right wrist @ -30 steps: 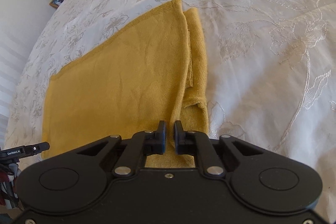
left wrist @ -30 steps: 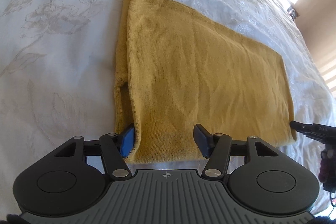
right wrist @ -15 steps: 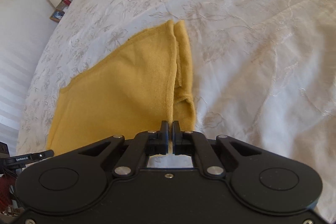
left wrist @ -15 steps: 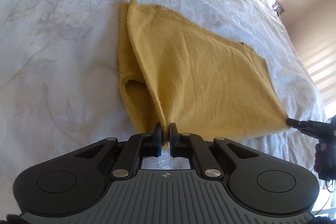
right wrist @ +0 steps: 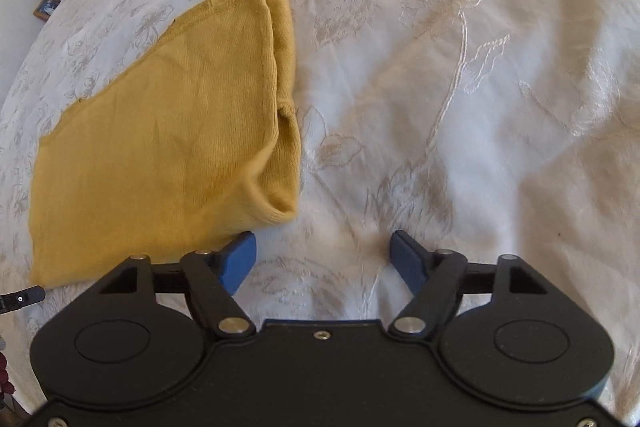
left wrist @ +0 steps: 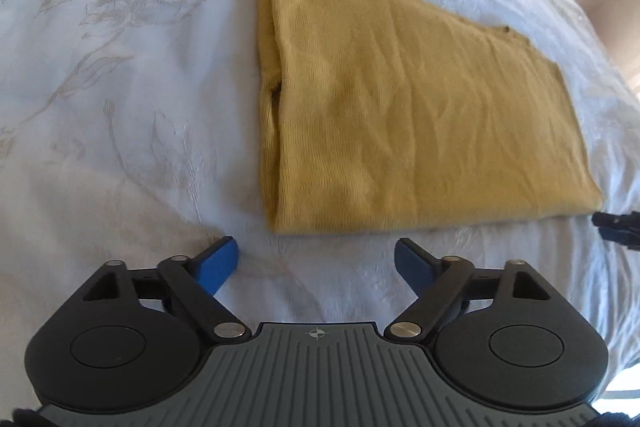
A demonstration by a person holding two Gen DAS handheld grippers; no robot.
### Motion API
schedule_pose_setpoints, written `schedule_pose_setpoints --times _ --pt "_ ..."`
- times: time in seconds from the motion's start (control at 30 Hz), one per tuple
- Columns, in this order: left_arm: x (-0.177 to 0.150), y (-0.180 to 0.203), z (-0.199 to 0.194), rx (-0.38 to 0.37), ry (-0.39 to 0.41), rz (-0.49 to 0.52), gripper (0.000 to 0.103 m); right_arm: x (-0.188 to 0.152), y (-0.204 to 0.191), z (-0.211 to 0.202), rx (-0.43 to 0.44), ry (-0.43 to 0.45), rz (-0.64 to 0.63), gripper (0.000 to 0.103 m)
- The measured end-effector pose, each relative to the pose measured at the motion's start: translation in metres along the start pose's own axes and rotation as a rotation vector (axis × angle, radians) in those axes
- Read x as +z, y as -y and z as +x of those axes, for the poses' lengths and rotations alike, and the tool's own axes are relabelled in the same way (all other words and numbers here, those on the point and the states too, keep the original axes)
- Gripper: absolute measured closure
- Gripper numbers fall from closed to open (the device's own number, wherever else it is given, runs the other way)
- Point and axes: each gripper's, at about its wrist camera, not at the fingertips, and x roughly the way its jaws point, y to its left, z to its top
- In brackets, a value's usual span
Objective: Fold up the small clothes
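Left tool (left wrist: 316, 261), right tool (right wrist: 323, 255): both opening, empty | yellow garment (left wrist: 404, 107): underlayers hidden by fold

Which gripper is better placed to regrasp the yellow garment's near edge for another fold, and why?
Probably the right gripper: its jaws are opening with nothing between them, and one pad sits right at the yellow garment. The left gripper, also opening, stands clear of the hem.

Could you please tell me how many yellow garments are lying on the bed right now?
1: the yellow garment lies folded on the white bedspread, just beyond both grippers.
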Motion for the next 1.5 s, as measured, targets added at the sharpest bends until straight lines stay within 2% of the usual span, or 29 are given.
schedule_pose_setpoints --times 0.1,0.13,0.17,0.33,0.47,0.67,0.73,0.9,0.93,0.97,1.03,1.1,1.23,1.37,1.5 --pt "-0.018 0.013 0.004 0.044 0.003 0.030 0.010 -0.013 -0.006 0.004 -0.015 -0.025 -0.012 0.006" --pt "-0.022 0.016 0.004 0.042 0.001 0.029 0.002 -0.019 -0.008 0.005 -0.019 -0.038 -0.015 0.001" --pt "-0.027 0.019 0.006 0.037 -0.005 0.026 0.001 -0.023 -0.010 0.006 -0.027 -0.049 -0.018 0.000" --pt "-0.038 0.033 0.011 0.110 -0.008 0.019 0.000 -0.038 -0.022 0.010 -0.076 -0.043 -0.097 0.000" --pt "-0.036 0.038 0.017 0.145 -0.005 -0.002 0.000 -0.040 -0.027 0.013 -0.097 -0.035 -0.127 0.000" --pt "-0.029 0.054 0.029 0.201 -0.021 0.020 0.000 -0.039 -0.026 0.016 -0.094 -0.040 -0.126 0.000" --pt "-0.023 0.060 0.036 0.208 -0.044 0.021 0.000 -0.039 -0.026 0.016 -0.093 -0.041 -0.130 0.000" --pt "0.008 0.067 0.046 0.234 -0.179 -0.030 0.001 -0.039 -0.023 0.012 -0.082 -0.058 -0.139 0.000" --pt "0.012 0.070 0.045 0.237 -0.181 -0.039 0.009 -0.037 -0.022 0.013 -0.079 -0.063 -0.141 0.000" --pt "0.016 0.075 0.039 0.225 -0.168 -0.045 0.020 -0.035 -0.022 0.014 -0.076 -0.068 -0.143 0.000" --pt "0.020 0.085 0.028 0.191 -0.145 -0.042 0.025 -0.034 -0.020 0.016 -0.068 -0.070 -0.148 0.000" --pt "0.023 0.101 0.011 0.166 -0.104 -0.011 0.025 -0.034 -0.017 0.015 -0.059 -0.067 -0.155 0.000" --pt "0.041 0.129 -0.013 0.161 0.001 0.042 0.025 -0.037 -0.015 0.013 -0.043 -0.056 -0.177 0.000" --pt "0.072 0.137 -0.014 0.164 0.072 0.017 0.025 -0.035 -0.009 0.014 -0.004 -0.084 -0.189 0.000" --pt "0.106 0.142 -0.005 0.193 0.096 0.006 0.025 -0.027 0.004 0.010 0.066 -0.114 -0.164 0.000"
